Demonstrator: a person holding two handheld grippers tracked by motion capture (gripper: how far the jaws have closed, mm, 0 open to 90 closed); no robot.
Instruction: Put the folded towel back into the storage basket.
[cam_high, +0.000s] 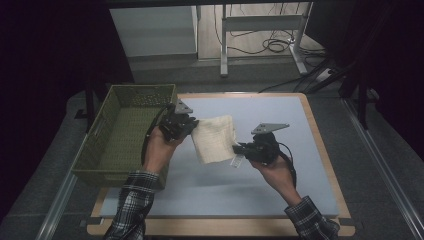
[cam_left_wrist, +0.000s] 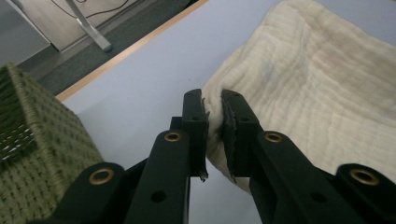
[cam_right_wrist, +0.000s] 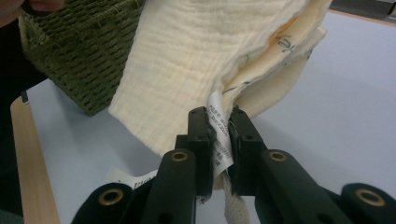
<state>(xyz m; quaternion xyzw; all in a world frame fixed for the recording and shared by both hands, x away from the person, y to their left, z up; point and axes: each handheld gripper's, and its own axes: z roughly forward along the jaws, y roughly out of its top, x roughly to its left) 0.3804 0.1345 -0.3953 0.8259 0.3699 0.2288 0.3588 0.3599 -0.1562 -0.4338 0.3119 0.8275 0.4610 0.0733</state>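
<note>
You are holding folded cream muslin cloth (cam_high: 215, 138) off pale blue surface (cam_high: 300, 130), just beside green woven basket (cam_high: 107, 145). Left gripper (cam_high: 192, 125) fingers (cam_left_wrist: 236, 123) are clamping one cloth edge; right gripper (cam_high: 239, 150) fingers (cam_right_wrist: 201, 135) are pinching opposite edge together with white care label (cam_right_wrist: 219, 135). Keep both pinches tight, cloth taut and level. Lift clear of basket rim before carrying across, then lower flat.

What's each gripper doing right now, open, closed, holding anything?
Left gripper: closed on an edge of the folded cream cloth.
Right gripper: closed on the cloth's opposite edge, with its white label caught between the jaws.
</note>
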